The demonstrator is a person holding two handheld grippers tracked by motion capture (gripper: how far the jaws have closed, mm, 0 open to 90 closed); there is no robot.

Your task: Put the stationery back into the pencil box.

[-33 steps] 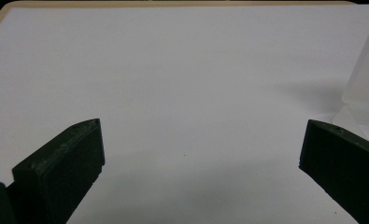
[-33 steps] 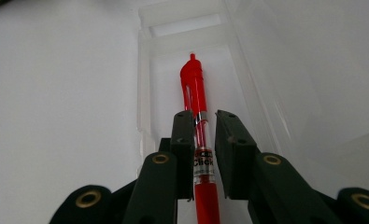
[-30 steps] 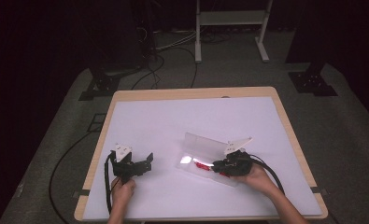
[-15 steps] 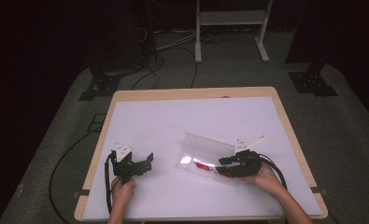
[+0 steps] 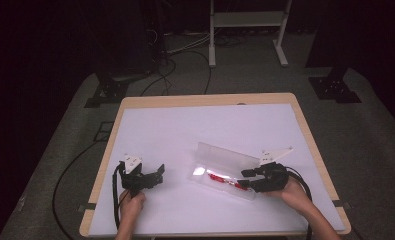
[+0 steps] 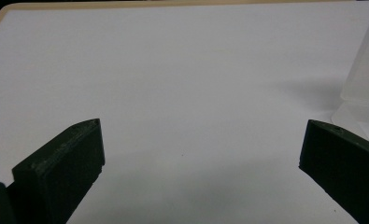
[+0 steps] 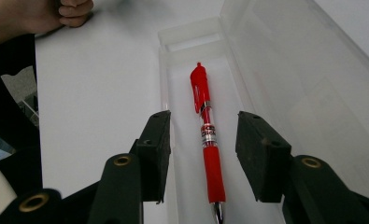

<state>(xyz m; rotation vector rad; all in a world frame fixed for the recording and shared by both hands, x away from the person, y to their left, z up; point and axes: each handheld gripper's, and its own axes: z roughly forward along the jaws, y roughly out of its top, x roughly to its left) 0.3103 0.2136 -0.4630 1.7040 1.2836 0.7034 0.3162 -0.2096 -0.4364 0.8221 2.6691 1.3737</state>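
A white tabletop (image 5: 205, 125) with a light wooden edge, seen from above, with dark floor and cables around it. At the left, near the front edge, a person's left hand (image 5: 131, 204) holds the left gripper (image 5: 155, 176) low over bare tabletop; in the left gripper view its two black fingers (image 6: 63, 163) are spread wide with nothing between them, and a corner of the clear case shows at the far right. To the right of centre lies an open clear plastic pencil case (image 5: 220, 167), its lid tilted up along the far side. A red pen (image 5: 224, 180) lies lengthwise inside its tray. At the right, the right hand (image 5: 297, 195) holds the right gripper (image 5: 246, 179) at the case's right end. In the right gripper view its fingers (image 7: 156, 144) stand apart on either side of the red pen (image 7: 205, 121), not touching it; the pen rests flat on the tray floor, clip end pointing away.
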